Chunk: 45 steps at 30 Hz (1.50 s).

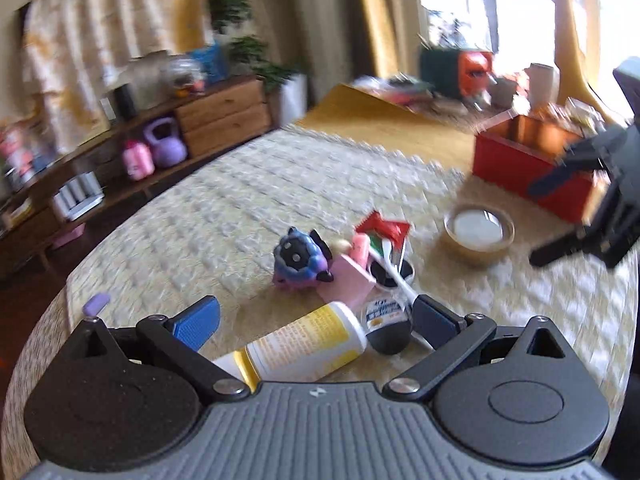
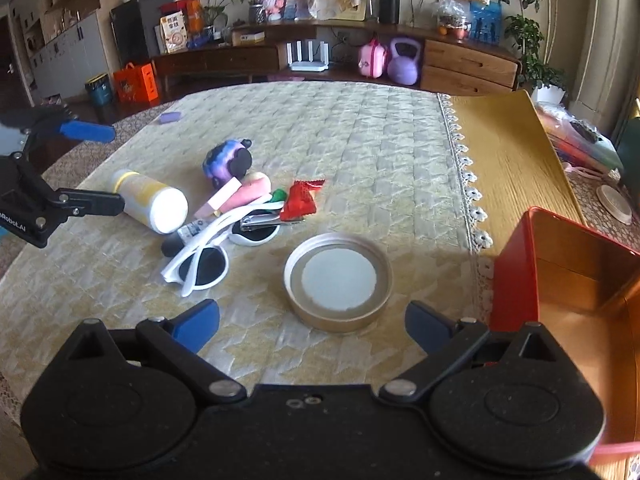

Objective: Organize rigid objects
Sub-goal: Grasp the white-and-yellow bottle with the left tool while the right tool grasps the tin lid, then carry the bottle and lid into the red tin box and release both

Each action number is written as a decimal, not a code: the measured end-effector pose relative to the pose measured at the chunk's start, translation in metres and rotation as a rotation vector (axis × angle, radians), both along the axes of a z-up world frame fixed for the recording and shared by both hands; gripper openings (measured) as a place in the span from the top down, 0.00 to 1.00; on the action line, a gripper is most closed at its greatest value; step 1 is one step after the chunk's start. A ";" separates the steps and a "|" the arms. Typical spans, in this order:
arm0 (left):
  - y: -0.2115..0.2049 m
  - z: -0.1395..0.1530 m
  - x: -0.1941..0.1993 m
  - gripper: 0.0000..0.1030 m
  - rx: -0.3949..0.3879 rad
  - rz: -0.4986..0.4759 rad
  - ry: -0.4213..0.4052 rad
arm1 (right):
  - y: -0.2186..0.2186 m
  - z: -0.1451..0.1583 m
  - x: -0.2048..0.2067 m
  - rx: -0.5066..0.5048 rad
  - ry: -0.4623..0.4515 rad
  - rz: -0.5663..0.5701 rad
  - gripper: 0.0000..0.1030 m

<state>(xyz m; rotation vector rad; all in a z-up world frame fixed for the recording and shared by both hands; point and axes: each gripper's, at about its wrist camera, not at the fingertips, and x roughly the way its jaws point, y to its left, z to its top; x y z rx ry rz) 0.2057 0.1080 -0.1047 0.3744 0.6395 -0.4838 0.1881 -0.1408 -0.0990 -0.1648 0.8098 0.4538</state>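
The left gripper (image 1: 316, 322), spread wide, straddles the white bottle (image 1: 304, 344), whose long axis runs left-near to right-far. The right gripper (image 2: 312, 322), also spread and empty, faces the round lid (image 2: 338, 282) just ahead, with the red box (image 2: 568, 280) to its right.

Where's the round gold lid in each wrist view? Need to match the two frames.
Left wrist: the round gold lid sits right of centre, just in front of the red box.
Right wrist: lid is low centre, just ahead of the right gripper, with the box to its right.
Shared landmark: white sunglasses, lying in the clutter pile in both views.
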 end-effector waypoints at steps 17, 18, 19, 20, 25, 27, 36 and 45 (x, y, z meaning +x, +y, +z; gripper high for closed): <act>0.006 -0.049 0.038 0.01 0.152 -0.098 0.111 | 0.003 -0.030 0.042 -0.026 0.056 -0.019 0.13; 0.007 -0.051 0.038 0.01 0.146 -0.097 0.117 | 0.003 -0.032 0.043 -0.028 0.055 -0.019 0.13; 0.006 -0.052 0.040 0.01 0.144 -0.095 0.120 | 0.005 -0.033 0.044 -0.032 0.054 -0.022 0.13; 0.007 -0.054 0.040 0.03 0.137 -0.097 0.125 | 0.005 -0.034 0.045 -0.032 0.054 -0.025 0.13; 0.007 -0.052 0.040 0.09 0.105 -0.086 0.133 | 0.006 -0.037 0.049 -0.031 0.048 -0.040 0.17; 0.005 -0.052 0.038 0.12 0.110 -0.085 0.127 | 0.007 -0.038 0.049 -0.030 0.044 -0.043 0.17; -0.005 -0.048 0.031 0.20 0.155 -0.043 0.123 | 0.010 -0.035 0.044 -0.029 0.025 -0.053 0.26; -0.011 -0.042 0.018 0.21 0.176 0.046 0.113 | -0.001 -0.017 0.026 0.000 0.000 -0.068 0.26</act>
